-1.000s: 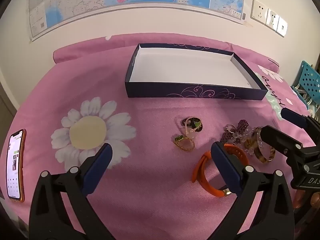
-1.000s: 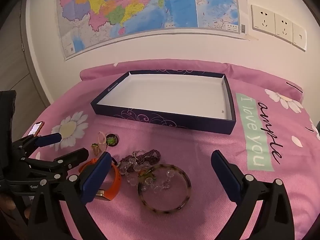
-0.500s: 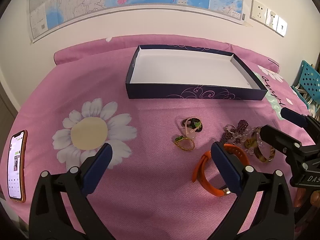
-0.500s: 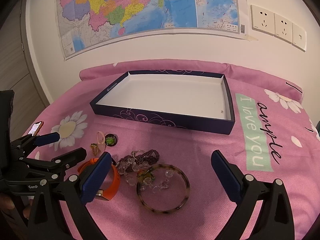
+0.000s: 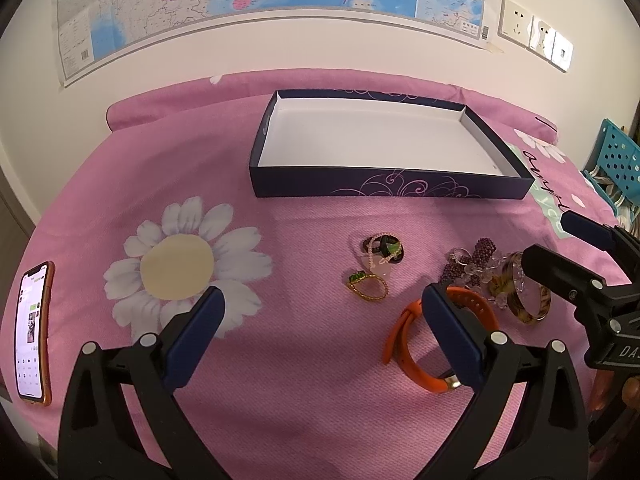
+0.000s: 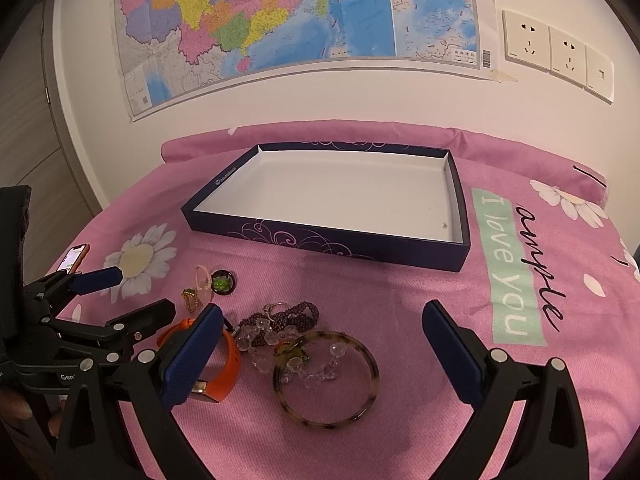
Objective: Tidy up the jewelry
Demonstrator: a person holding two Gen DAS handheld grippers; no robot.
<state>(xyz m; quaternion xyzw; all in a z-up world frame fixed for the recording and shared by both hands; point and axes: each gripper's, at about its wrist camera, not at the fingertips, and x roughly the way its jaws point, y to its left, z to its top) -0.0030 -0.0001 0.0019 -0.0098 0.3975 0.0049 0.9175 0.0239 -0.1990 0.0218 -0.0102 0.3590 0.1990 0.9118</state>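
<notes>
**A:** Pink bedspread (image 6: pixel 400 300) everywhere, and the navy box (image 6: pixel 328 240) in the upper middle of the frame shows only its white floor. So is anything sorted?

**B:** Nothing, as far as I can judge. Every piece lies on the bed, below the box in the frame: the tortoiseshell bangle (image 6: pixel 326 380), the clear bead strand (image 6: pixel 280 338) draped over it, the purple bead bracelet (image 6: pixel 288 314), the orange band (image 6: pixel 224 364), and the small rings (image 5: pixel 374 268) off by themselves. All of it is left to do.

**A:** And the tongs?

**B:** Both wide apart, holding nothing. In its own view the right tongs (image 6: pixel 320 356) frame the bangle and the bead strand between the two blue pads, low centre, though they look above the pieces rather than touching.

**A:** The left?

**B:** The left tongs (image 5: pixel 320 332) hang over bare bedspread at lower centre. The orange band (image 5: pixel 432 344) lies partly behind their right pad, and the rings sit just above the gap. Whether that pad touches the band, I cannot tell.

**A:** Anything else?

**B:** A lit phone (image 5: pixel 34 332) at the far left edge, well apart from the jewelry.
</notes>
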